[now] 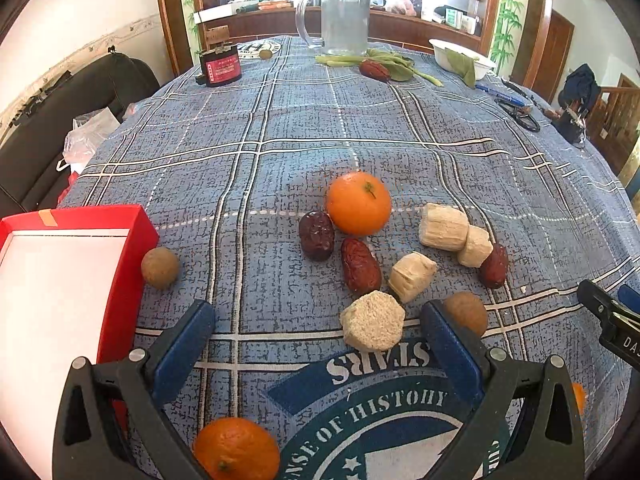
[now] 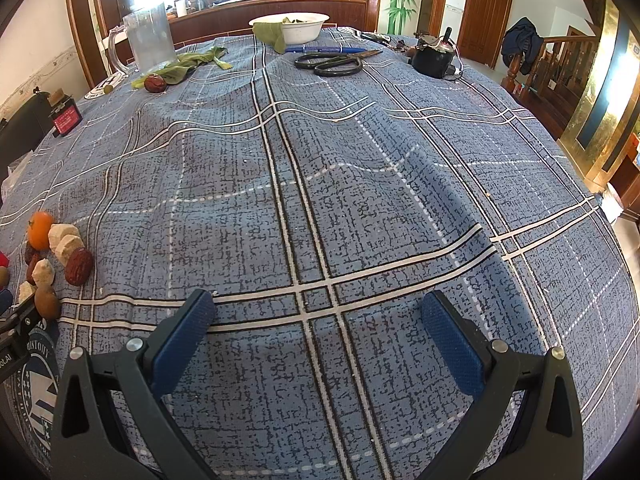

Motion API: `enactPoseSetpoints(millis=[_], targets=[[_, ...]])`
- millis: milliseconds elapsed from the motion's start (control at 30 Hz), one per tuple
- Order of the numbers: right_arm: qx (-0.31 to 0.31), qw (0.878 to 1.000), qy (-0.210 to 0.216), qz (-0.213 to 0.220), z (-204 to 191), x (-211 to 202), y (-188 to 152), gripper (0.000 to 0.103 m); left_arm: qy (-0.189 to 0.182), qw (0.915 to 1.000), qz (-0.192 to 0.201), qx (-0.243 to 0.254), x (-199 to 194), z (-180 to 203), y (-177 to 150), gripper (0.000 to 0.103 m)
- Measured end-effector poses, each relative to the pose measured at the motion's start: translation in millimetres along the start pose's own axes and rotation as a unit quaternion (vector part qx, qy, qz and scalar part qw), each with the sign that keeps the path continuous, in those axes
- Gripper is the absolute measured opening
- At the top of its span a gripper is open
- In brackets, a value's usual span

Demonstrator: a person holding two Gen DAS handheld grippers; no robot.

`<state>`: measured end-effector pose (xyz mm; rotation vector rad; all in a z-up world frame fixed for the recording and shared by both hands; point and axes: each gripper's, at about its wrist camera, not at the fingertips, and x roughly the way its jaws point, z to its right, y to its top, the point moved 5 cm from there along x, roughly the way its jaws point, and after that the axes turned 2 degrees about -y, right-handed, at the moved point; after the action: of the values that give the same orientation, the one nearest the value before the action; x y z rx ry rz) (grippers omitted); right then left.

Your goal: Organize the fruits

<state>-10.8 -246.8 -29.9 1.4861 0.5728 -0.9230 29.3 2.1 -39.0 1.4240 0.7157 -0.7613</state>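
We are holding the left tongs (image 1: pixel 318 320) spread wide and empty over a blue plaid tablecloth (image 1: pixel 280 120); the right tongs (image 2: pixel 318 312) are likewise gaping over bare cloth. Fruits are lying ahead of the left tongs: we are counting two oranges (image 1: pixel 359 203), three red dates (image 1: pixel 360 266) in the cluster, two brown longans (image 1: pixel 160 267), four pale cut chunks (image 1: pixel 373 321). A red box (image 1: pixel 60 280) is sitting at left, touching one longan. Farther off are standing a glass mug (image 1: pixel 344 16), a white bowl (image 1: pixel 460 58), scissors (image 2: pixel 330 63).
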Motion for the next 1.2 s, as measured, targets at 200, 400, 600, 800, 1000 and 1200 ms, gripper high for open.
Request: enactPoseSetpoints(millis=[200,400,600,800,1000,1200], targets=[[0.000,1.000,0.000,0.000,0.2,0.1,0.0,0.103,-0.002,1.0000,-0.001,-0.002,1.1,2.0,-1.3,0.102],[0.000,1.000,0.000,0.000,0.1,0.1,-0.1,0.103,-0.002,1.0000,0.000,-0.002,1.3,1.4,-1.4,0.102],[0.001,1.000,0.001,0.000,0.3,0.1,-0.1,0.103,-0.002,1.0000,-0.001,-0.002,1.3,1.4,-1.4,0.102],[0.001,1.000,0.000,0.000,0.2,0.2,0.0,0.103,0.003,1.0000,0.000,-0.007,1.3,2.5,-1.4,0.102],[-0.002,1.000,0.004,0.009,0.1,-10.7,4.1,0.103,0.024,0.9995,0.015,-0.013,-30.7,1.8,-8.8,0.098],[-0.027,0.984,0.110,0.135,-39.3,-104.5,30.3,0.103,0.077,0.9856,0.150,0.011,-160.4,-33.8,-19.2,0.102]])
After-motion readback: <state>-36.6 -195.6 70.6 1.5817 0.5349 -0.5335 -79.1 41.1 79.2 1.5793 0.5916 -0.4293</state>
